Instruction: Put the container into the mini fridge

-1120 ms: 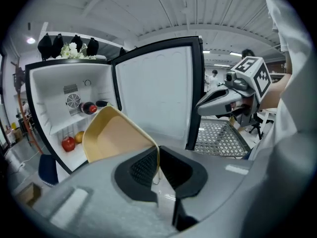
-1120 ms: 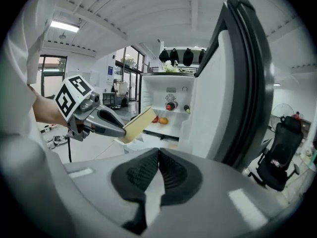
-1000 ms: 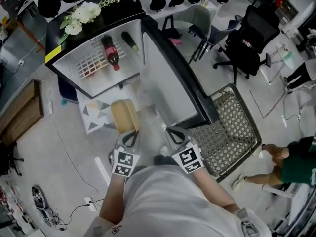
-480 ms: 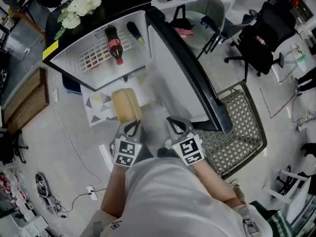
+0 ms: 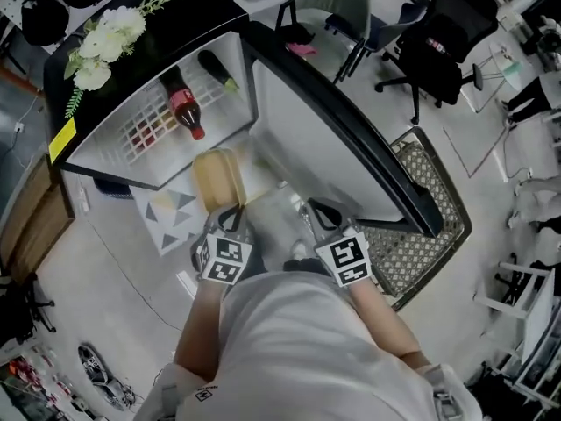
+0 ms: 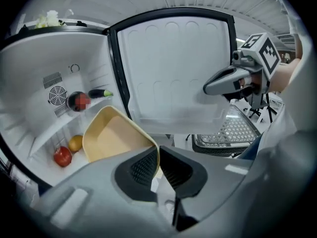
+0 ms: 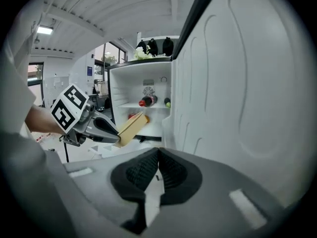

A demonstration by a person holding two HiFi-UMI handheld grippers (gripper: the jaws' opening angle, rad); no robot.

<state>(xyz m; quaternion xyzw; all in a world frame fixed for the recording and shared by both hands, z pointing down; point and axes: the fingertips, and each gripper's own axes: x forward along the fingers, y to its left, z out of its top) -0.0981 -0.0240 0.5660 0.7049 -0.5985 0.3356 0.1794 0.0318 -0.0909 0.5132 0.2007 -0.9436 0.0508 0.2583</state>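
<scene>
The container (image 5: pixel 217 178) had been carried closer to the open mini fridge (image 5: pixel 110 150) than a second earlier, so that its far end was now seen at the cabinet's front lip, not yet inside. White flowers (image 5: pixel 101 42) on the fridge top were shown clearly by the head view, and a cola bottle (image 5: pixel 181 105) was seen lying on the wire shelf. Only in the left gripper view were a red fruit (image 6: pixel 62 156) and an orange one (image 6: pixel 75 143) revealed on the lower shelf. The container's near rim was pinched between the pads of the left hand-held gripper (image 6: pixel 158 158), and the tray was tilted upward. Beside it, the right hand-held gripper (image 7: pixel 158 163) was held with its jaws pressed together on nothing, close to the open door (image 5: pixel 324 139). A mesh basket (image 5: pixel 434 235) was seen to the right of the door.
</scene>
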